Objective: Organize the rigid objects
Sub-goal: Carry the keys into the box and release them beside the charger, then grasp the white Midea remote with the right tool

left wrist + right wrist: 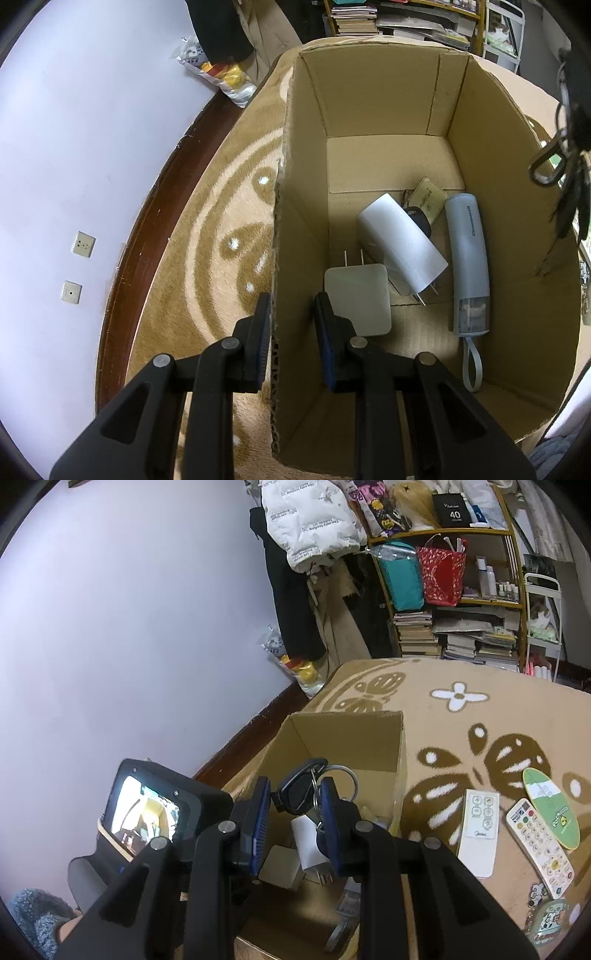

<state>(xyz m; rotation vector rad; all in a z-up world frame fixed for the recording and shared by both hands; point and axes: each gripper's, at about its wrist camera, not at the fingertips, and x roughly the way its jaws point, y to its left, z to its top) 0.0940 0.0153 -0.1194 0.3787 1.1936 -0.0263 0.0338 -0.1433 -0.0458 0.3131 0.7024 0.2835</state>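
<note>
An open cardboard box (303,155) stands on a patterned rug. Inside lie a flat white plug adapter (360,301), a white charger block (400,242), a pale blue handheld device with a loop (469,258) and a tan card with dark keys (428,201). My left gripper (291,325) straddles the box's left wall, one finger outside and one inside. My right gripper (295,808) holds a bunch of keys with a black fob (301,786) above the box (369,738). The keys also hang at the right edge of the left wrist view (569,158).
On the rug right of the box lie a white remote (478,832), a second white remote with coloured buttons (539,845), a green oval item (552,806) and a small pouch (546,923). A lilac wall and dark skirting run along the left. Cluttered shelves (461,590) stand behind.
</note>
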